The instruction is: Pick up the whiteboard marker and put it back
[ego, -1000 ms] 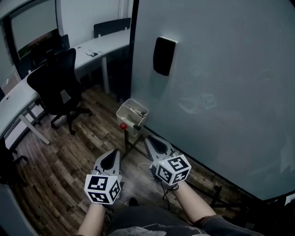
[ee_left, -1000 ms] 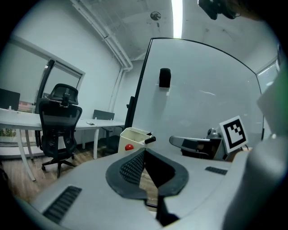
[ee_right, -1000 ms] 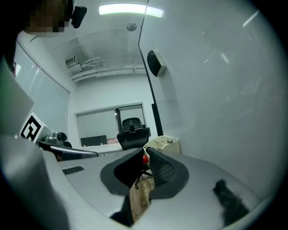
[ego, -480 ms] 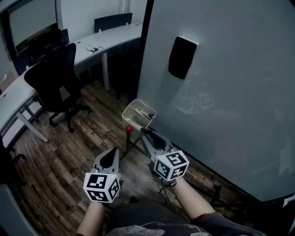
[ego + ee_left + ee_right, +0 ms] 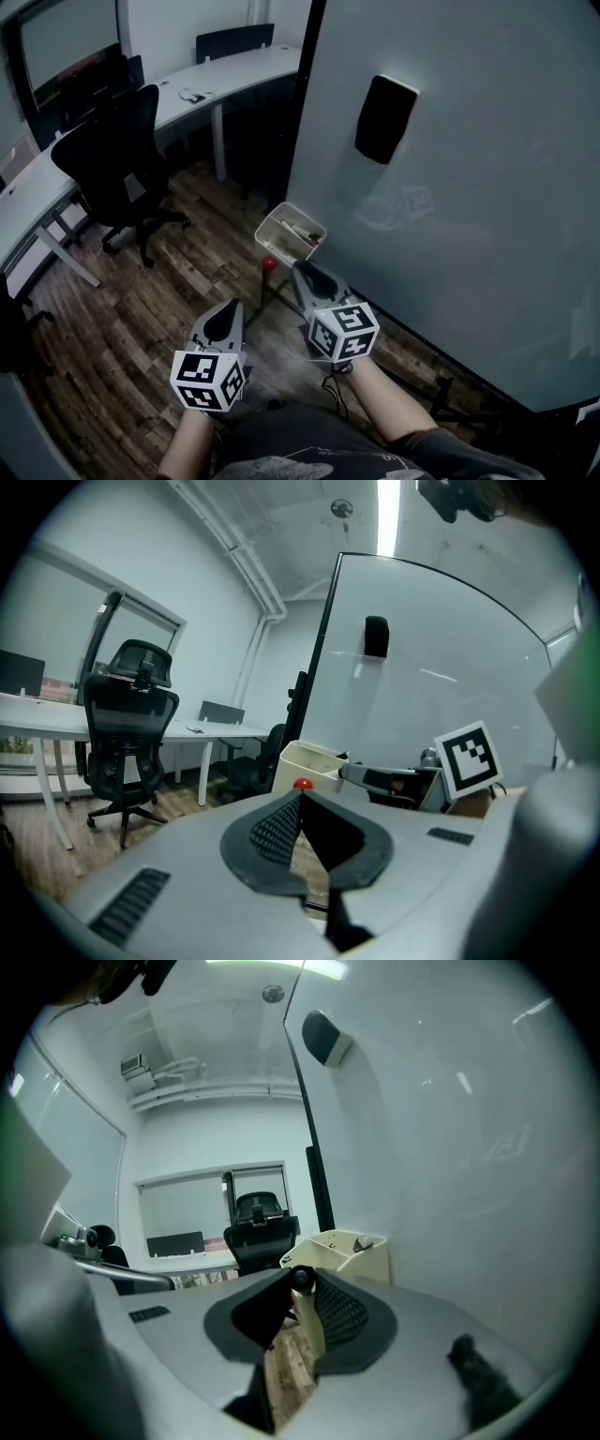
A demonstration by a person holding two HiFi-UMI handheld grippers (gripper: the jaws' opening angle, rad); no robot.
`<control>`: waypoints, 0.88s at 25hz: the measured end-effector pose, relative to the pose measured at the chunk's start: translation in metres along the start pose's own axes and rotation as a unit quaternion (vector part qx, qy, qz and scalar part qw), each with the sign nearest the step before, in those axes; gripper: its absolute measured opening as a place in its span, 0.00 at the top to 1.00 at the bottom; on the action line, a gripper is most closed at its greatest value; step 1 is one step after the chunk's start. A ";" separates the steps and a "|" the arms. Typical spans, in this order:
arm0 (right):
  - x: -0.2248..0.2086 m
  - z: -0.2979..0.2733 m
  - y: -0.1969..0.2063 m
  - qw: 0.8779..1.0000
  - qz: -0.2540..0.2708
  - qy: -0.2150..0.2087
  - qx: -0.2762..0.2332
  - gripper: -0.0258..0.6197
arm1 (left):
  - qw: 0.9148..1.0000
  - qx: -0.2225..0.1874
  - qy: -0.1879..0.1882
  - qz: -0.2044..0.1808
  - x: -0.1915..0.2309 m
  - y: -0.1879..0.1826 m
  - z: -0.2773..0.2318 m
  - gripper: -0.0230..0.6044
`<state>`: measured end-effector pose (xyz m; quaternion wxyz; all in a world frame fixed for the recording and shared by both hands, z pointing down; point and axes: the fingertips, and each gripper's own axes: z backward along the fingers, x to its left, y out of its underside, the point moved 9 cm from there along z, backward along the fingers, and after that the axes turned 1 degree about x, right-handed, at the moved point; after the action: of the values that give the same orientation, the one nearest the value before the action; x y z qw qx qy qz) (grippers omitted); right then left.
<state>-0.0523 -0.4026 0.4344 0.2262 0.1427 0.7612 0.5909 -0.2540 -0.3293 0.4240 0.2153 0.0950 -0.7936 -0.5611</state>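
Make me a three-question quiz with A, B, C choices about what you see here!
1. Where is the black eraser?
A) on the whiteboard
B) on the floor
C) on the desk

2. What colour is the knob near the tray?
A) blue
B) red
C) green

3. What is the right gripper doing?
A) open and empty
B) shut on the whiteboard marker
C) gripping the chair

Answers: 1 A, it sticks high on the board; 2 B, it shows bright red; 3 B, the right gripper view shows the marker between its jaws.
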 end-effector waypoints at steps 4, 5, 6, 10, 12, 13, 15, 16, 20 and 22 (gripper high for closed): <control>-0.001 0.000 -0.001 1.000 -0.009 -0.007 -0.004 0.83 | 1.000 -0.003 -0.006 0.004 0.005 -0.001 -0.001 0.94; -0.001 0.001 -0.002 1.000 -0.010 -0.011 -0.007 0.83 | 1.000 -0.004 -0.007 0.006 0.006 -0.001 -0.002 0.94; -0.001 0.003 -0.004 1.000 -0.010 -0.016 -0.013 0.83 | 1.000 -0.005 -0.008 0.006 0.005 -0.001 -0.002 0.94; 0.000 0.019 -0.015 0.998 -0.003 -0.035 -0.048 0.83 | 1.000 -0.009 -0.009 0.000 -0.002 -0.004 0.000 0.94; 0.001 0.030 -0.020 0.997 0.003 -0.039 -0.063 0.83 | 1.000 -0.013 -0.009 -0.004 -0.010 -0.005 0.002 0.94; 0.001 0.036 -0.023 0.997 0.004 -0.040 -0.069 0.83 | 1.000 -0.014 -0.009 -0.006 -0.014 -0.005 0.004 0.94; 0.002 0.047 -0.027 0.996 0.006 -0.043 -0.078 0.83 | 1.000 -0.015 -0.009 -0.010 -0.023 -0.005 0.010 0.94; 0.003 0.053 -0.029 0.996 0.006 -0.044 -0.082 0.83 | 1.000 -0.016 -0.008 -0.013 -0.028 -0.005 0.014 0.94; 0.002 0.078 -0.031 0.995 0.004 -0.044 -0.088 0.83 | 1.000 -0.017 -0.010 -0.020 -0.049 -0.004 0.026 0.94; 0.002 0.093 -0.029 0.995 0.000 -0.042 -0.089 0.83 | 1.000 -0.016 -0.008 -0.020 -0.061 0.000 0.032 0.94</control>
<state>-0.0045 -0.3317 0.3880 0.2699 0.1468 0.6956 0.6495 -0.2142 -0.2777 0.4003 0.1994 0.1031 -0.7843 -0.5784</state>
